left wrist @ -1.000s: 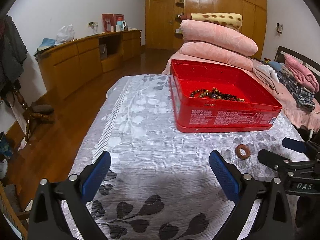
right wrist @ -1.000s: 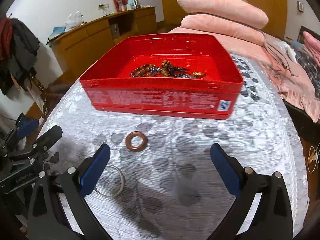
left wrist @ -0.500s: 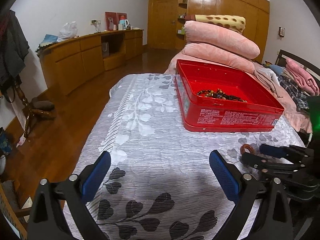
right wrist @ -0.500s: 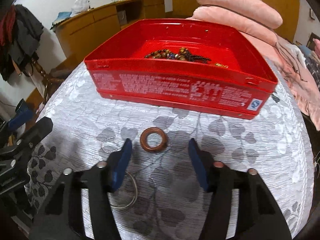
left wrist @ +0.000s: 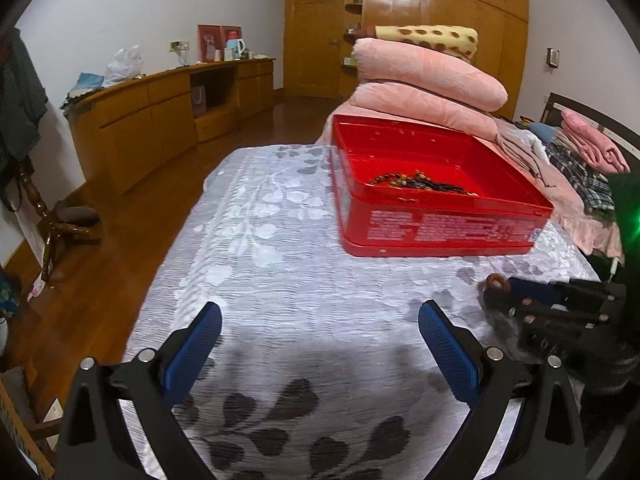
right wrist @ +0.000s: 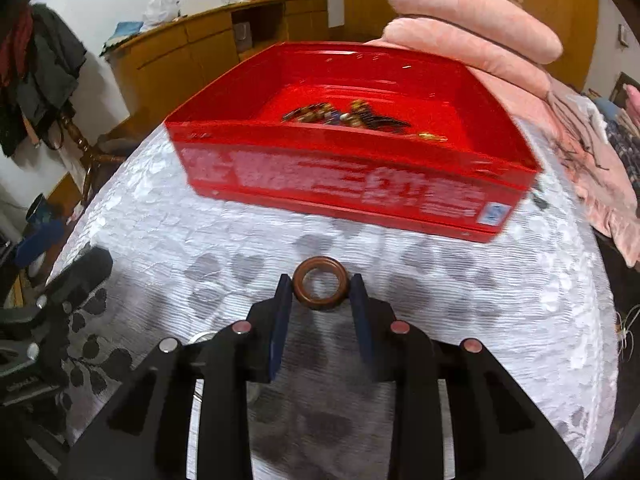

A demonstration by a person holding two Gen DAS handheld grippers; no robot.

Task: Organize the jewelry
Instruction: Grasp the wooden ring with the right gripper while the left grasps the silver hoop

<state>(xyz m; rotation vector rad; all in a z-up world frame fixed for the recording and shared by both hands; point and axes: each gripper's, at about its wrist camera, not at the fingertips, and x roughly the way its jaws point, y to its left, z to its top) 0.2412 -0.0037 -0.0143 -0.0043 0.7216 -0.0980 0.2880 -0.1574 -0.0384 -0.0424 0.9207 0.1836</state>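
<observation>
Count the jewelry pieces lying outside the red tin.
2. The brown ring is pinched between the fingers of the right gripper. A thin silver hoop peeks out beneath that gripper and is mostly hidden. Others may be hidden under it.

The white lettering on the near wall of the red metal tin (right wrist: 352,184), ahead of the right gripper's (right wrist: 320,290) blue pads, is smeared by motion and unreadable. The tangled beaded strands of jewelry (right wrist: 348,117) inside sit half behind that wall, and single pieces cannot be told apart. A thin silvery bangle (right wrist: 199,337) shows only as a sliver behind the left-hand finger; the rest is covered. In the left wrist view the brown wooden ring (left wrist: 497,281), right of the left gripper's (left wrist: 320,338) wide-spread fingers, is blurred and mostly hidden by the right gripper's black frame, itself cut by the picture's edge.
</observation>
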